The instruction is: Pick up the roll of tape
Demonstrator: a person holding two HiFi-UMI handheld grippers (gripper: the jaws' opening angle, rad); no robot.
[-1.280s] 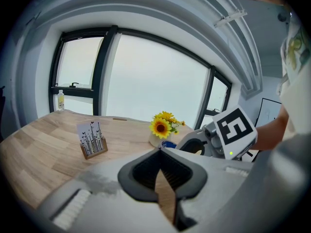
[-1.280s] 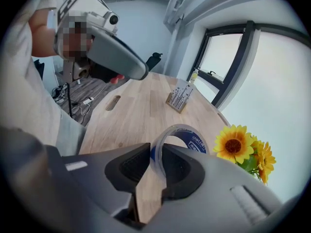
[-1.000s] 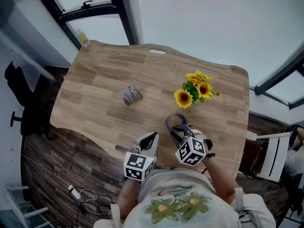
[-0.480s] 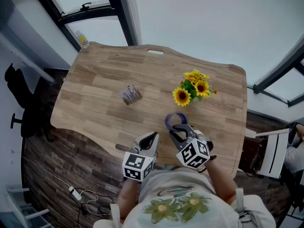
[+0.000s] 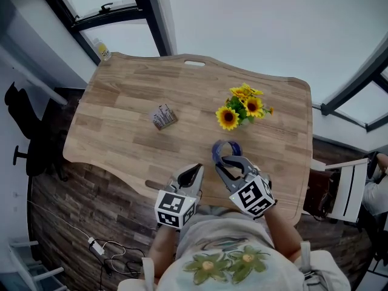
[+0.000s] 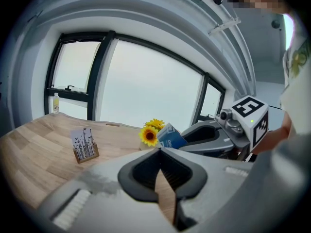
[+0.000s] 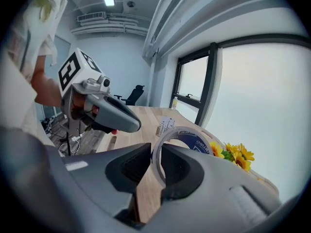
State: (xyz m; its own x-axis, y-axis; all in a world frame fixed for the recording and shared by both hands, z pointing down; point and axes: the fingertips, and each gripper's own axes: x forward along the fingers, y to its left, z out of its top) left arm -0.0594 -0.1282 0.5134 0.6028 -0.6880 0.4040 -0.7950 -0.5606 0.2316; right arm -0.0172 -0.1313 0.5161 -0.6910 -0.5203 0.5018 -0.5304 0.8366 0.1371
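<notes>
The right gripper [image 7: 154, 152] gripped the wall of the tape roll [image 7: 197, 141], its narrow jaws closing on it. The left gripper [image 6: 159, 150] had its jaws together, holding nothing.

The grey two-jaw right gripper [image 5: 226, 164], marker cube at its back, points forward and slightly down, its jaws closing on the wall of the blue-printed roll of tape [image 7: 194, 142] pinched between them. Just left of it, the matching left gripper [image 5: 194, 171] points likewise, its jaws together and empty.
</notes>
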